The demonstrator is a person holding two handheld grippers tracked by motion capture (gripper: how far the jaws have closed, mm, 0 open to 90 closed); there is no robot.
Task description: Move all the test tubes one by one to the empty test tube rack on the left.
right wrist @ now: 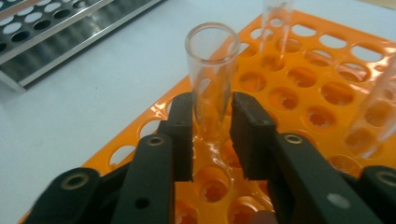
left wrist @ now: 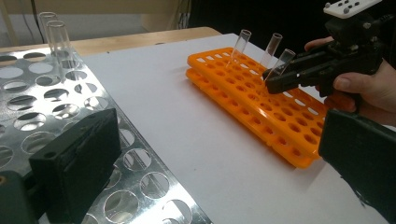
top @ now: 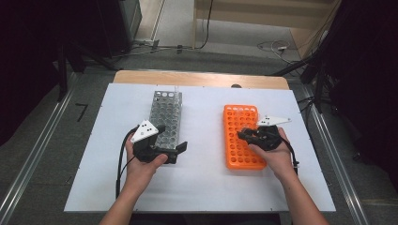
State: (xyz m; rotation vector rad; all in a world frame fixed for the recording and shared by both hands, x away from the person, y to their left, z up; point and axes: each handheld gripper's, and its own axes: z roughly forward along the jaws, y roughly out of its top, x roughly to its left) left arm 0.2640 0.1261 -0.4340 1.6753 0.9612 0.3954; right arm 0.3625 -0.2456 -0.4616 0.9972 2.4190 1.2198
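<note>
Held item: glass test tube (right wrist: 210, 74), clear, empty, tilted, foot just above or in a hole of the orange rack (right wrist: 327, 88), near the rack's far end.
Right gripper (right wrist: 212, 135): clenched on the tube's lower half, pads pressing both sides of the glass; seen from the left gripper view as a black tool (left wrist: 322, 65) in a hand over the rack.
Step in hand (judged): seating or drawing the tube at its hole; which of the two, not told by the pictures.
Handling advice: keep the tube in line with the hole's axis, straighten the tilt before any push or pull, grip no harder than needed on thin glass, avoid knocking the neighbouring tubes.
Risk (judged): rim of the hole catching the rounded foot; sideways load cracking the glass.
Left gripper (top: 164, 152): released, jaws standing wide apart, nothing between them, resting at the near end of the metal rack (top: 165, 117).
Count, tubes in orange rack: three, the held one included.
Count, tubes in metal rack: two (left wrist: 53, 32), at its far end.
Count, racks: two, metal toward the table's left, orange toward its right, well apart.
Support: white board (top: 202, 183) on the table.
</note>
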